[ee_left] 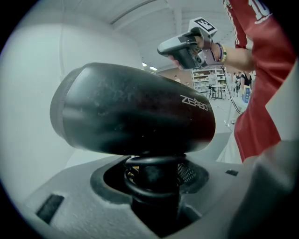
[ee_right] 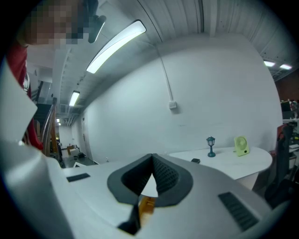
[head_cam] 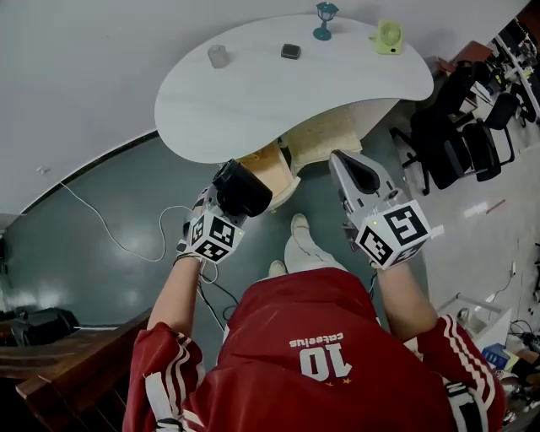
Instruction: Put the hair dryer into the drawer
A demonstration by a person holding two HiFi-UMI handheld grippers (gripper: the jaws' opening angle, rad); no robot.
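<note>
A black hair dryer (head_cam: 242,189) is held by its handle in my left gripper (head_cam: 221,204), just in front of the white table (head_cam: 253,93). In the left gripper view the dryer's barrel (ee_left: 135,109) lies crosswise above the left gripper (ee_left: 154,182), whose jaws are shut on the handle, with a loop of cord around it. A wooden drawer (head_cam: 270,165) stands pulled out under the table's front edge, right behind the dryer. My right gripper (head_cam: 339,160) hovers to the right, shut and empty. Its tips meet in the right gripper view (ee_right: 152,156).
On the table stand a cup (head_cam: 218,56), a small dark object (head_cam: 290,51), a teal lamp (head_cam: 326,20) and a yellow fan (head_cam: 388,36). Black chairs (head_cam: 456,135) crowd the right. A cable (head_cam: 126,240) trails over the floor at left. My feet (head_cam: 299,249) are below the drawer.
</note>
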